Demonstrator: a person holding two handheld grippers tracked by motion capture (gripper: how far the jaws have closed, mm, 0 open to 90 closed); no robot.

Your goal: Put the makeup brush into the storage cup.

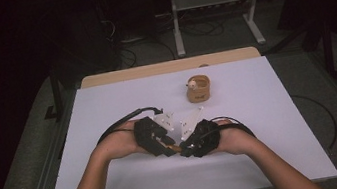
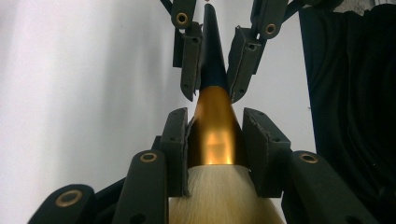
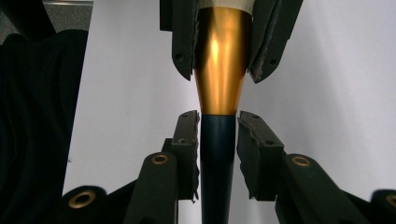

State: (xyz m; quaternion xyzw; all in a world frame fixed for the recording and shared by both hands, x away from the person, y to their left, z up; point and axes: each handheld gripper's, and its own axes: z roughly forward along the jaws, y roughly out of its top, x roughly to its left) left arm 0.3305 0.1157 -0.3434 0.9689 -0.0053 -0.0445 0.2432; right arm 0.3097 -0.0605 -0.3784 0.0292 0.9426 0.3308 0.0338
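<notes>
A make-up brush (image 1: 175, 149) with pale bristles (image 2: 224, 196), a gold ferrule (image 2: 215, 135) and a dark blue handle (image 3: 217, 163) is held between both hands over the white table, near its front. My left gripper (image 2: 215, 116) is shut on the gold ferrule just past the bristles. My right gripper (image 3: 218, 119) faces it from the opposite end, its pads closed against the dark handle where it meets the gold. In the high view the left gripper (image 1: 167, 148) and right gripper (image 1: 184, 148) meet tip to tip.
A small wooden holder (image 1: 198, 89) with a pale object inside stands at the back of the white table top (image 1: 266, 150). Black cables loop beside each hand. Dark cloth (image 2: 355, 116) hangs past the table edge. A metal stand (image 1: 215, 11) is on the floor beyond.
</notes>
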